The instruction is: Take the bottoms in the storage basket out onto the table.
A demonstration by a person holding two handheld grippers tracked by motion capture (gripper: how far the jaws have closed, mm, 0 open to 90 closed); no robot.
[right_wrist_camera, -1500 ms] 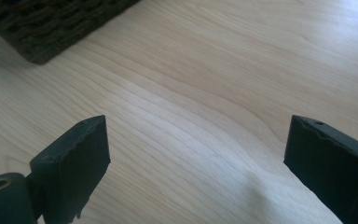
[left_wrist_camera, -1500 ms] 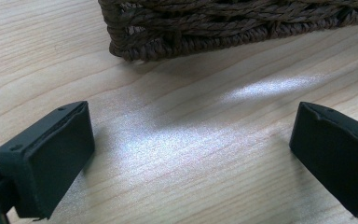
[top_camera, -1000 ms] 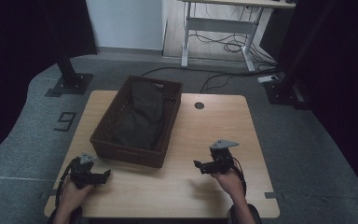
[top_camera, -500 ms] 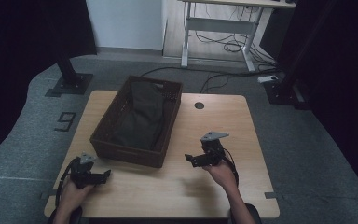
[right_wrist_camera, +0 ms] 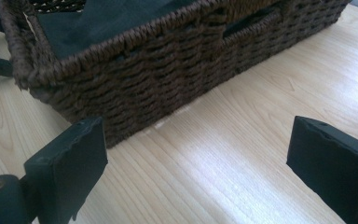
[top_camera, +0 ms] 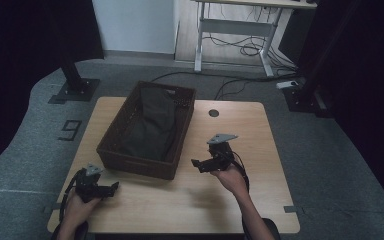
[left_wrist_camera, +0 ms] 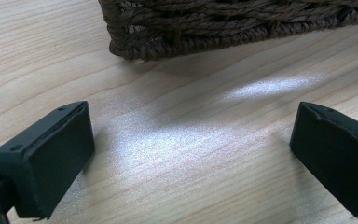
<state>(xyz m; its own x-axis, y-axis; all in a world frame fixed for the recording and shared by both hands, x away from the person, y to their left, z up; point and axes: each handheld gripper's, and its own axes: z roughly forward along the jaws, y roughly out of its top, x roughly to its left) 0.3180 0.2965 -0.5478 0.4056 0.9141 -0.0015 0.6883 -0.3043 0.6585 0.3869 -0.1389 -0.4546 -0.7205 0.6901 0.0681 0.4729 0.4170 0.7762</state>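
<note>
A: Table (top_camera: 130, 210), pale wood grain, rectangular, with a round dark grommet (top_camera: 213, 113) near its far edge. What stands on it?

B: One woven basket (top_camera: 130, 161), dark brown, long axis running away from the person, left of the table's centre. Inside lies a dark cloth (top_camera: 149, 127), loosely folded and filling most of the floor of the basket. In the right gripper view the weave reads as thick twisted cord, with a slot handle (right_wrist_camera: 251, 22) cut into the long wall.

A: And what has altered over the last second?

B: The right gripper (top_camera: 203, 165) has travelled left and slightly away from the person, from the open right half of the table to a place near the basket's near right corner, jaws pointing at it. The left gripper (top_camera: 111, 187) has kept its place at the near left corner of the table, just in front of the basket's short wall.

A: Meaning for the work in hand?

B: Probably an approach to the basket, or to the cloth in it; nothing is touched yet.

A: State of the jaws?

B: Both pairs stand wide apart, empty; bare tabletop shows between the left pads (left_wrist_camera: 51, 154), and tabletop with basket wall between the right pads (right_wrist_camera: 70, 163).
</note>
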